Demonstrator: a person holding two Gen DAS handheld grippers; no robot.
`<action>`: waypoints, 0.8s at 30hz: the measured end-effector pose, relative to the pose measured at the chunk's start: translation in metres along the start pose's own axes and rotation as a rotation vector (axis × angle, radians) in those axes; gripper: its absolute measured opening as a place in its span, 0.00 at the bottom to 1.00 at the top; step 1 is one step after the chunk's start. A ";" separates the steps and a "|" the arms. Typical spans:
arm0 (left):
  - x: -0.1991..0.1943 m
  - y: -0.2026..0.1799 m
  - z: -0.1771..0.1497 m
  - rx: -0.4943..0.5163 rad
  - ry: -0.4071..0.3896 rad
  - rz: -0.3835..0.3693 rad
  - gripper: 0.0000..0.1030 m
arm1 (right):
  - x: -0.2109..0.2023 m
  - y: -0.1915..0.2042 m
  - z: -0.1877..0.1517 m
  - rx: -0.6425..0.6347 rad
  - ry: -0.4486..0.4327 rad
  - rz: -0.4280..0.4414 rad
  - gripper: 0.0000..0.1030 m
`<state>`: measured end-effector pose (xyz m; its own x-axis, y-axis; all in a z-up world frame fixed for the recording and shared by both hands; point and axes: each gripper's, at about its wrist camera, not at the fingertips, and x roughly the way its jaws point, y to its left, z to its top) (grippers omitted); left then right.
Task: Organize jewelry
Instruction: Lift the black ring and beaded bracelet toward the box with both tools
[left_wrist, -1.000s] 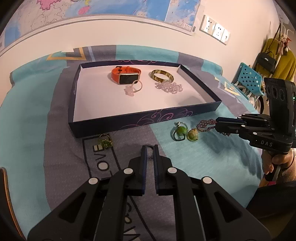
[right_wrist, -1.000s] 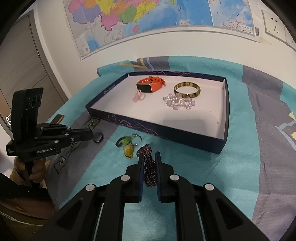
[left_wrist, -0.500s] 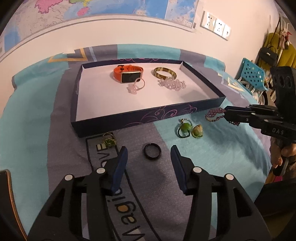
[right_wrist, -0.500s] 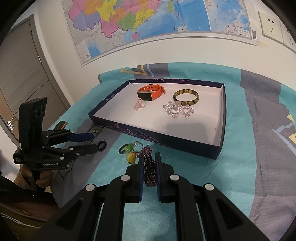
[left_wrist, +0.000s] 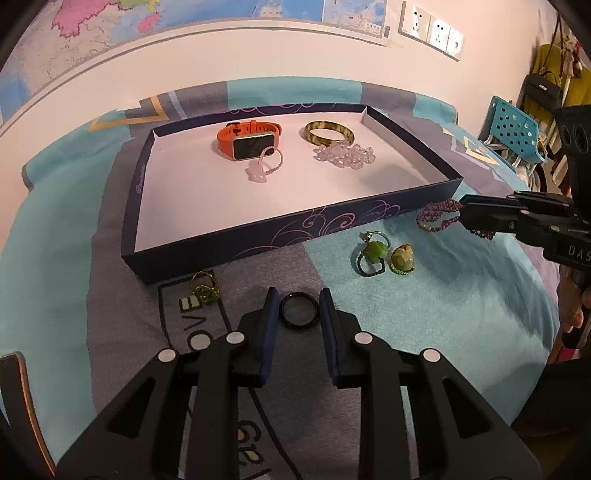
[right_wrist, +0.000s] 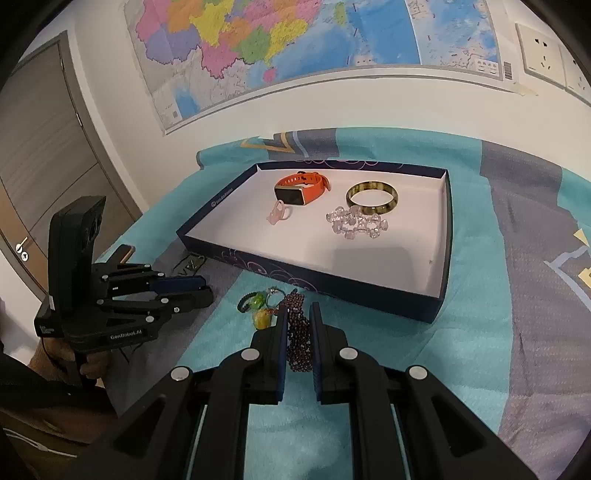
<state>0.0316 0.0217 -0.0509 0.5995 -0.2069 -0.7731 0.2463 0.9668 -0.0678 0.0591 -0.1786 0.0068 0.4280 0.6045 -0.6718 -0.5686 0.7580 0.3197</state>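
A dark blue tray holds an orange watch, a pink ring, a bangle and a clear bead bracelet. My left gripper is open, its fingers on either side of a black ring lying on the cloth. My right gripper is shut on a purple bead bracelet, held above the cloth just before the tray's near wall. Two green charms lie on the cloth.
A small green and gold piece lies on the cloth by the tray's near left corner. A blue plastic chair stands at the far right. A door is at the left.
My left gripper opened, showing the black ring on the cloth, then closed in around it. My right gripper lifted the purple bracelet and moved toward the tray.
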 end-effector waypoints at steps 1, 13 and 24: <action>-0.001 0.000 0.000 -0.003 -0.002 -0.002 0.22 | -0.001 0.000 0.001 0.000 -0.003 0.000 0.10; -0.026 0.002 0.015 -0.030 -0.088 -0.074 0.22 | -0.011 -0.001 0.015 -0.011 -0.053 0.001 0.10; -0.033 0.005 0.042 -0.029 -0.141 -0.070 0.22 | -0.004 -0.007 0.035 -0.027 -0.077 -0.013 0.10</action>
<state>0.0448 0.0274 0.0004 0.6830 -0.2905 -0.6702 0.2703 0.9529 -0.1375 0.0854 -0.1776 0.0310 0.4880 0.6125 -0.6218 -0.5806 0.7597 0.2927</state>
